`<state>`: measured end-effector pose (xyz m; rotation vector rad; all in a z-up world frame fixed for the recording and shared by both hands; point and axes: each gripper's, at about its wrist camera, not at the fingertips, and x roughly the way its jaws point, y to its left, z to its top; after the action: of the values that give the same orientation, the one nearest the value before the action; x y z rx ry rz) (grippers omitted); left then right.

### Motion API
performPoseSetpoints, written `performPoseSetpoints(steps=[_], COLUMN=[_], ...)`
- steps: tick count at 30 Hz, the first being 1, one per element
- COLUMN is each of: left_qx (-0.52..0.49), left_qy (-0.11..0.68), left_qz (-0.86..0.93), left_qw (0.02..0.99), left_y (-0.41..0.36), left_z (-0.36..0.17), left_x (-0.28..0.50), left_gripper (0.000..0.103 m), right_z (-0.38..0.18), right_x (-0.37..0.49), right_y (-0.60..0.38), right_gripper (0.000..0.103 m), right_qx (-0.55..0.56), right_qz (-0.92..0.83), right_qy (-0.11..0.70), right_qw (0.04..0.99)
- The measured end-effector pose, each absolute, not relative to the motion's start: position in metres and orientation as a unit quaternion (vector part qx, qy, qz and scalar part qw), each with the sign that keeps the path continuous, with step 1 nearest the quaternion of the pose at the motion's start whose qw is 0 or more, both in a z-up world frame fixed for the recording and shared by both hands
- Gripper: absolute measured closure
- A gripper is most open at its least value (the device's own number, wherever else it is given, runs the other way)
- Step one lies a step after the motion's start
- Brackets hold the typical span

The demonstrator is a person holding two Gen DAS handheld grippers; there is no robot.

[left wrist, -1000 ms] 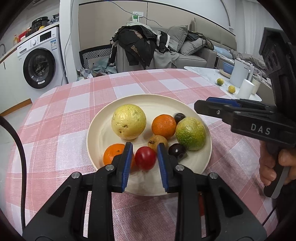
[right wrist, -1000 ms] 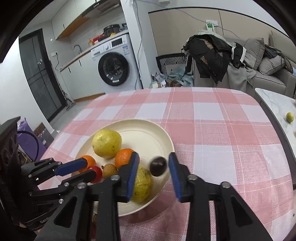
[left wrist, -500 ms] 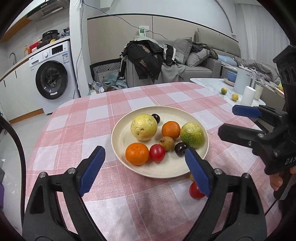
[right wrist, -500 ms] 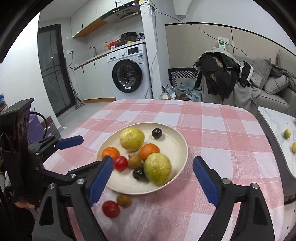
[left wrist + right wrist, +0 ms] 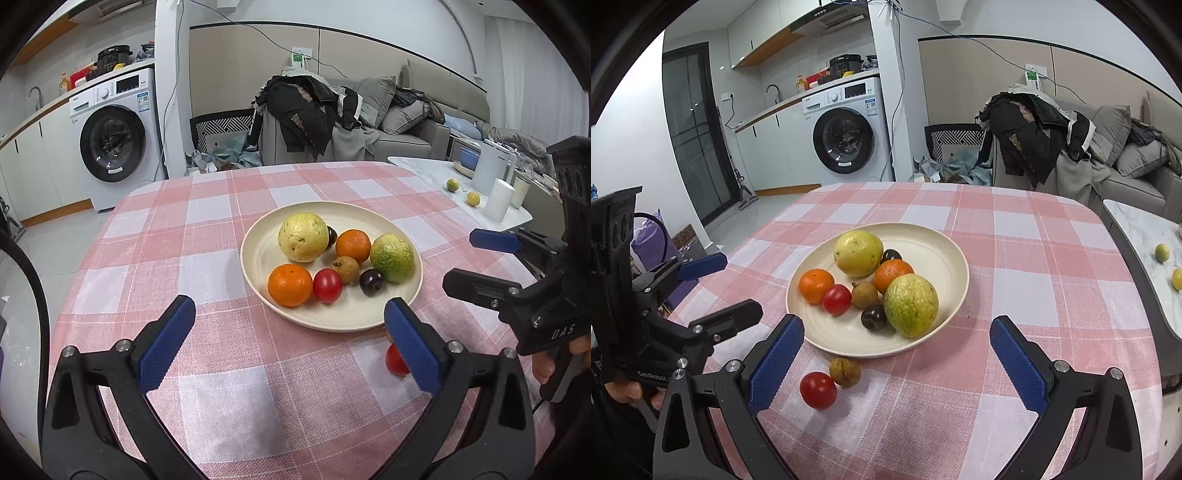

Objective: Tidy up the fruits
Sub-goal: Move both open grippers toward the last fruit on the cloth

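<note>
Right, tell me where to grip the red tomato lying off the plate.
Grip the red tomato across its widest middle, coming from above. It is round and smooth, so any lower or higher hold may slip. Set the fingers clear of the brown fruit close beside it, towards the plate.

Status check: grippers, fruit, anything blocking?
Left gripper and right gripper jaws opening, nothing between them. Seven fruits on plate; tomato and brown fruit on the cloth. Nothing blocking.

Behind the checked tablecloth (image 5: 229,236) I see a washing machine (image 5: 114,142), a sofa (image 5: 413,122) with clothes (image 5: 303,107), a white kettle (image 5: 493,171).
</note>
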<state>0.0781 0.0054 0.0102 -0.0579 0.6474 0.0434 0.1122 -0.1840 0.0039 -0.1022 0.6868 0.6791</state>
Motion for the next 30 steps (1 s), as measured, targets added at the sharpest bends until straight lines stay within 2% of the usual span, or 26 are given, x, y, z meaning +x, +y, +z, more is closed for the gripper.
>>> performPoseSetpoints(steps=[9,30], left_qx=[-0.035,-0.038], left_qy=[0.335,0.367], left_qz=[0.024,0.003], left_qw=[0.941,0.93], left_y=[0.007,0.005], left_z=[0.002,-0.013], left_x=[0.087,0.098], left_gripper=[0.001,0.001], right_z=[-0.005,-0.046], right_x=[0.115,0.113], right_y=[-0.184,-0.169], right_gripper=[0.0,0.0], right_qx=[-0.063,-0.187], right_qz=[0.324,0.307], right_qy=[0.352,0.412], right_qw=[0.876,0.838])
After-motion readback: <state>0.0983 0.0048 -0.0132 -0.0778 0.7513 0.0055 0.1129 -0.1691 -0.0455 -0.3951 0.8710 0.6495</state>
